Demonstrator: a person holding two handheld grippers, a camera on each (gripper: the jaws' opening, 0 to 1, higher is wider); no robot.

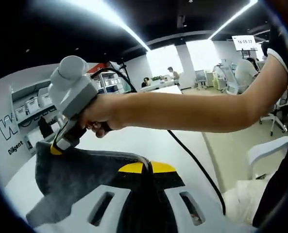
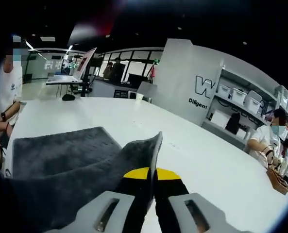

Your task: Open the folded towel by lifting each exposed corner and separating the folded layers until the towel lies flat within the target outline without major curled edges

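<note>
Left gripper view: your left gripper (image 1: 147,170) pinches the grey towel (image 1: 80,177) above the white table (image 1: 182,141); your right gripper (image 1: 61,143) clamps its far-left corner.
Right gripper view: jaws nipped on the towel's raised edge (image 2: 151,150).

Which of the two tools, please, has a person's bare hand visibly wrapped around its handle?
The right tool, seen in the left gripper view: a hand grips its handle while it pinches the towel. The left tool shows no hand.

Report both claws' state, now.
Left claw: shut on the towel.
Right claw: shut on the towel's edge.
</note>
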